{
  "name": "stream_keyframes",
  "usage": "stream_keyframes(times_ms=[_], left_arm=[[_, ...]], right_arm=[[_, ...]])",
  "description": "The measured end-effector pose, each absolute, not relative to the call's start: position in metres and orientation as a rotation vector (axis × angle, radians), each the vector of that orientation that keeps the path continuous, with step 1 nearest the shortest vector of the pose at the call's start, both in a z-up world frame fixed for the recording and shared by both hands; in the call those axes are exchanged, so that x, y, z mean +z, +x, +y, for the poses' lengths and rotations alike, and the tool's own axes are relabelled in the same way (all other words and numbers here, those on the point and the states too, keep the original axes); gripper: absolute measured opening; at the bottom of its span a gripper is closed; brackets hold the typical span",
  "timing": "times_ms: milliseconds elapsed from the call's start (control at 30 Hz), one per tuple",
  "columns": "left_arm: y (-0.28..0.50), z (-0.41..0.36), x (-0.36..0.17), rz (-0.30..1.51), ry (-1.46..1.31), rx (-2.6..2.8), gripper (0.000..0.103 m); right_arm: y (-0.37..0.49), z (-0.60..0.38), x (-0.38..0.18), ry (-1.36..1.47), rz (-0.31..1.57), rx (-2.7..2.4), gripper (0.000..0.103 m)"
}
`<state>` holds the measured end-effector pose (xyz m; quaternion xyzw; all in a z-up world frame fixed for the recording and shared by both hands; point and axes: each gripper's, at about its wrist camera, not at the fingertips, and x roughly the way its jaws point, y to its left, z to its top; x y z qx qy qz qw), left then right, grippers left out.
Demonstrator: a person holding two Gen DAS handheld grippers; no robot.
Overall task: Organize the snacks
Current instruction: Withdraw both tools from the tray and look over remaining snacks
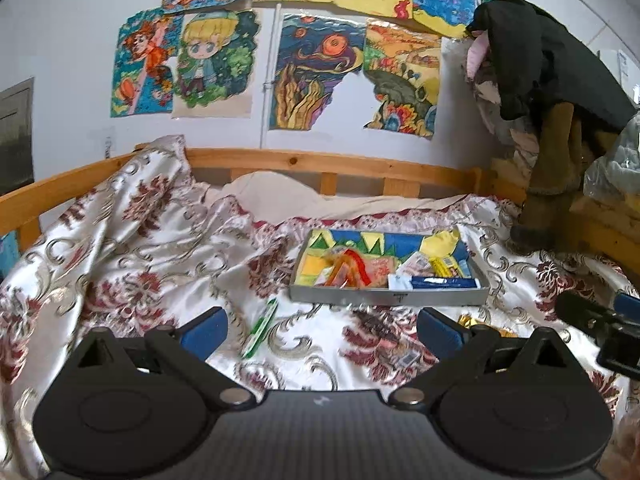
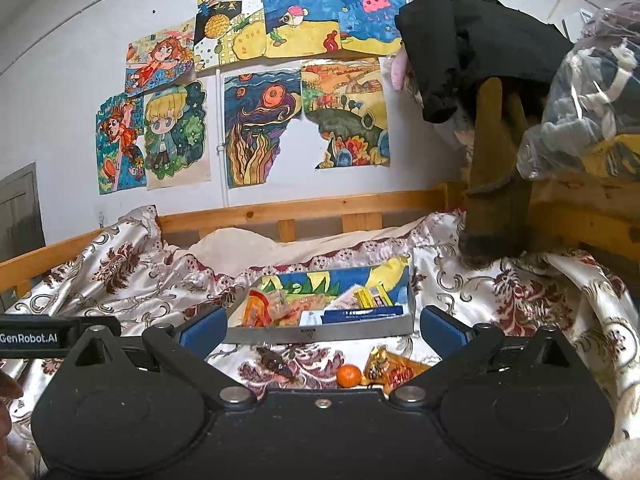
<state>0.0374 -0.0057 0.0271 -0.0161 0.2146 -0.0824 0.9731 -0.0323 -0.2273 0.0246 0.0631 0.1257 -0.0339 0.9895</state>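
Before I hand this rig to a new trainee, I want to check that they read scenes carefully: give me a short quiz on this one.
1. True or false: the left gripper holds a snack.
2. Which loose item lies nearest the left gripper on the bedspread? A) green packet B) orange C) gold wrapper
3. Fill in: most snacks already sit in the ____.

Key: 1 false, both grippers open and empty; 2 A; 3 tray.

At 12 o'clock you face a white wall (image 1: 60, 40) covered in children's drawings (image 1: 304, 72); below, a wooden bed rail (image 1: 304, 160) edges a floral bedspread (image 1: 140, 260).
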Motion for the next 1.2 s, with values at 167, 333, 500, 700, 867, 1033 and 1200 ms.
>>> stream_keyframes(times_ms=[167, 333, 500, 700, 867, 1033, 1200], left_arm=[[0.02, -0.002, 0.028, 0.448, -0.046, -0.144, 0.102], [0.004, -0.002, 0.036, 0.438, -0.04, -0.14, 0.102], [-0.009, -0.006, 0.047, 0.44, -0.034, -0.127, 0.102], [-0.014, -0.018, 0.06, 0.478, -0.018, -0.108, 0.102], [-0.003, -0.024, 0.071, 0.604, -0.111, -0.104, 0.102], [0.02, -0.035, 0.079, 0.691, -0.177, -0.029, 0.102], [0.05, -0.062, 0.083, 0.679, -0.2, 0.014, 0.103]], right_arm=[[-0.05, -0.229, 0.025, 0.135, 0.262, -0.057, 0.102], [-0.068, -0.231, 0.023, 0.139, 0.269, -0.055, 0.102], [-0.08, -0.232, 0.025, 0.134, 0.252, -0.055, 0.102], [-0.09, -0.242, 0.027, 0.164, 0.25, -0.063, 0.102], [-0.092, -0.256, 0.026, 0.222, 0.266, -0.065, 0.102], [-0.079, -0.265, 0.021, 0.252, 0.318, -0.066, 0.102], [-0.055, -0.281, 0.007, 0.32, 0.409, -0.069, 0.102]])
